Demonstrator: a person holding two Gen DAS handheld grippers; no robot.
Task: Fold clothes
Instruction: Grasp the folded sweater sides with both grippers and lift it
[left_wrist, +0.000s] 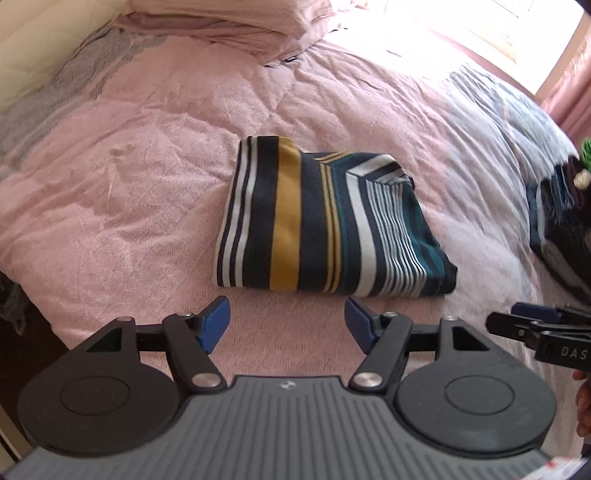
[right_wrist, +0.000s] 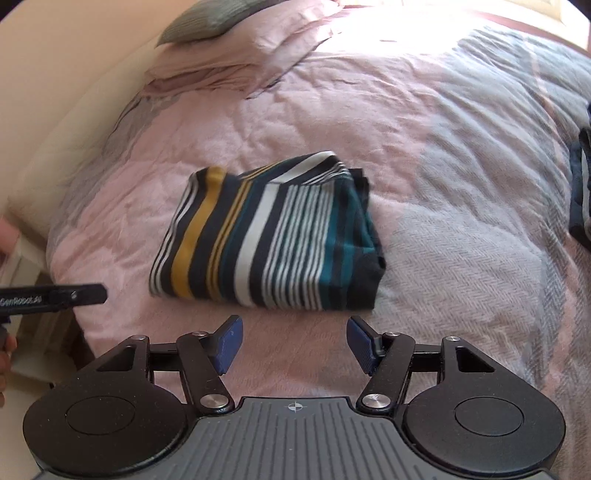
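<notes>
Left wrist: left gripper (left_wrist: 287, 325) and right gripper (right_wrist: 294, 345) both spread, empty; striped shirt (left_wrist: 325, 221) ahead looks folded; next, probably the dark pile (left_wrist: 561, 221) off right.

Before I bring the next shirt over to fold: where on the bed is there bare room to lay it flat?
The pink bedspread is bare left of the folded striped garment, out to the bed's edge, and beyond it up to the pillows. The paler stretch to its right is free until the dark pile of clothes. Tightest is the near strip, under both open grippers.
</notes>
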